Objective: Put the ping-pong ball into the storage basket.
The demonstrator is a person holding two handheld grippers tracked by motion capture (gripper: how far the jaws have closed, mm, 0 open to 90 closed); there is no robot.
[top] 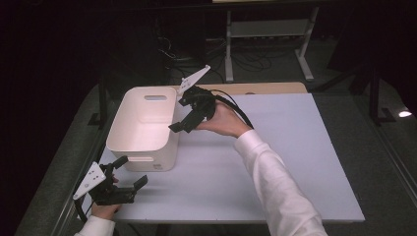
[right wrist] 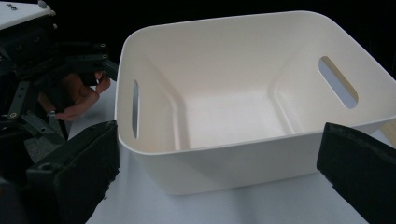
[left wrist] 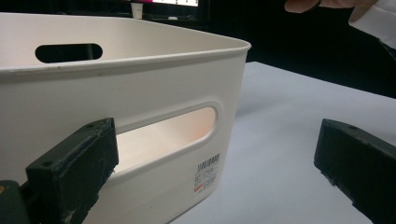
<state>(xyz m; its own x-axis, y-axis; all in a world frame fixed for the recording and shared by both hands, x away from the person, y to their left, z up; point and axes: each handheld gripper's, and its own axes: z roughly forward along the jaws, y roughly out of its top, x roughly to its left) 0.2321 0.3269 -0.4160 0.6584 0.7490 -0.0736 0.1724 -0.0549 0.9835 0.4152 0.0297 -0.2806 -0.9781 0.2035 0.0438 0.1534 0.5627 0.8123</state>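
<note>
The right gripper [top: 187, 114] is held with its jaws spread wide and nothing between them, raised beside the right wall of the white bin [top: 142, 129] and aimed across its rim. The left gripper [top: 129, 172] is likewise wide open and unloaded, held low near the table's [top: 275, 162] front left corner, just before the bin's near wall. The bin is seen standing upright on the table's left part, with 2 slot handles, 1 at each end.
</note>
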